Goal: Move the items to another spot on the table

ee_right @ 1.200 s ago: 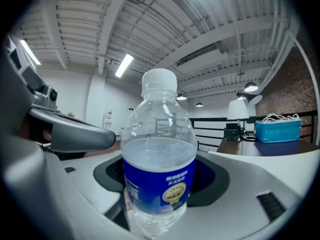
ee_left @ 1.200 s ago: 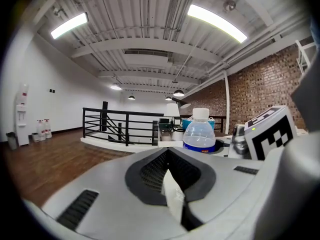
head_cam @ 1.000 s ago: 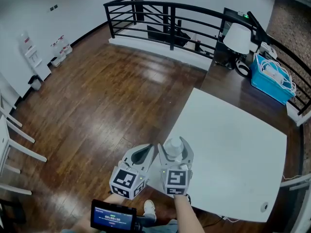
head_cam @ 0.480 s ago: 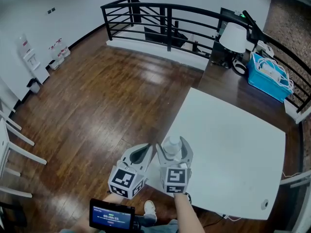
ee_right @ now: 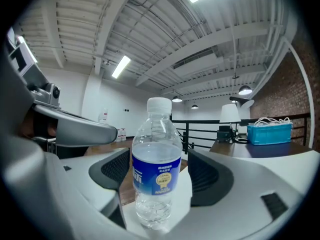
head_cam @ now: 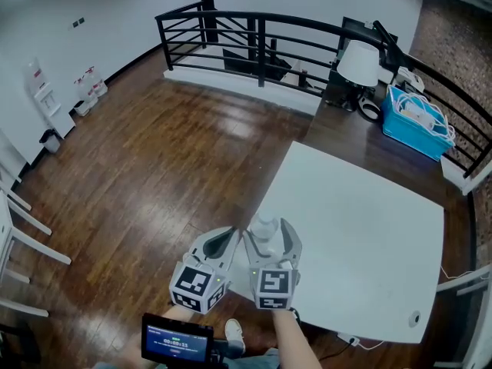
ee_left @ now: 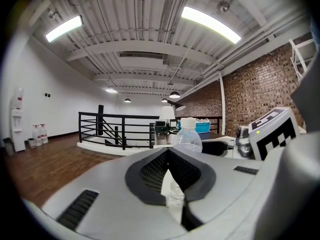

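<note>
A clear water bottle [head_cam: 265, 226] with a white cap and blue label [ee_right: 156, 170] stands upright on the near left corner of the white table [head_cam: 361, 221]. My right gripper [head_cam: 268, 234] surrounds it; its jaws have just been opening. The dark pads [ee_right: 209, 176] stand off the bottle on both sides, so the gripper is open. My left gripper [head_cam: 228, 238] hovers just left of it, past the table's edge, shut with nothing in it. The left gripper view shows the bottle [ee_left: 188, 136] beyond its closed tips.
A black railing [head_cam: 254, 33] runs along the back. Beyond the table, a dark desk carries a white lamp [head_cam: 357, 61] and a blue basket [head_cam: 415, 121]. Wooden floor lies to the left with white chairs [head_cam: 15, 229]. A small screen [head_cam: 178, 340] sits near my body.
The right gripper's jaws stand slightly wider round the bottle. Both grippers and the bottle keep their places; the head view has shifted a little.
</note>
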`<state>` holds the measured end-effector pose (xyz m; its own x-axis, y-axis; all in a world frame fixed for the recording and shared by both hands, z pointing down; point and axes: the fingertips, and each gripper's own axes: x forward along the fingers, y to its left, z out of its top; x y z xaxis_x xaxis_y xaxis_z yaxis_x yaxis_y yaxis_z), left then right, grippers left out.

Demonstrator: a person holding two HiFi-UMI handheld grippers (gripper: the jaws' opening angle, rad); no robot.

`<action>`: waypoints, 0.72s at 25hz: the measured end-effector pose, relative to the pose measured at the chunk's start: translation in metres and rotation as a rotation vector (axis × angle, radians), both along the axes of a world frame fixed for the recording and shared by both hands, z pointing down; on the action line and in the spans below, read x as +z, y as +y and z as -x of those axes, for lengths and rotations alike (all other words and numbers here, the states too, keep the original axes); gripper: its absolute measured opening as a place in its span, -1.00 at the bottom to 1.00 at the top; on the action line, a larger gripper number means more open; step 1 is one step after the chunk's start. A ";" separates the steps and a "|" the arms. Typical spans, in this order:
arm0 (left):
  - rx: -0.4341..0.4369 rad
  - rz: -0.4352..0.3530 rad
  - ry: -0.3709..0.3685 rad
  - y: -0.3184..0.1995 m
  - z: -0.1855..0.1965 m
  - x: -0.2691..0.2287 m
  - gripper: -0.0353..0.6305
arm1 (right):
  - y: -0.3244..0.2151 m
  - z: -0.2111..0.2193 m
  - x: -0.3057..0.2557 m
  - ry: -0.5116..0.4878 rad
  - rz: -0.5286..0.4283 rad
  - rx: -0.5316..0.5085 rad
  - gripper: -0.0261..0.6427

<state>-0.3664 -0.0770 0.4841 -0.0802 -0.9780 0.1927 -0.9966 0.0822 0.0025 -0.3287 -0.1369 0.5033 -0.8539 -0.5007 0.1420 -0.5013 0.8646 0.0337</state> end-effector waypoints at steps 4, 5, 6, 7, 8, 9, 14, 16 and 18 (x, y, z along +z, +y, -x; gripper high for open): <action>0.006 -0.024 0.001 0.002 -0.009 -0.004 -0.88 | 0.009 -0.011 -0.014 -0.009 -0.021 -0.002 0.18; 0.007 -0.027 0.003 0.002 -0.012 -0.007 -0.88 | 0.011 -0.014 -0.018 -0.013 -0.028 -0.005 0.18; 0.007 -0.025 0.005 0.003 -0.015 -0.010 -0.88 | 0.013 -0.017 -0.024 -0.016 -0.030 -0.008 0.15; 0.008 -0.020 0.007 0.003 -0.018 -0.014 -0.88 | 0.017 -0.020 -0.029 -0.017 -0.029 -0.012 0.13; 0.010 -0.018 0.008 0.004 -0.022 -0.018 -0.88 | 0.020 -0.023 -0.035 -0.018 -0.025 -0.015 0.11; 0.013 -0.022 0.009 0.004 -0.025 -0.022 -0.88 | 0.023 -0.025 -0.039 -0.022 -0.026 -0.018 0.08; 0.027 -0.063 0.008 0.000 -0.039 -0.035 -0.88 | 0.024 -0.044 -0.059 -0.061 -0.027 -0.017 0.01; 0.037 -0.075 0.007 -0.004 -0.048 -0.042 -0.88 | 0.025 -0.052 -0.068 -0.059 -0.040 -0.016 -0.06; 0.049 -0.082 0.008 -0.007 -0.058 -0.048 -0.88 | 0.025 -0.062 -0.075 -0.057 -0.053 -0.009 -0.22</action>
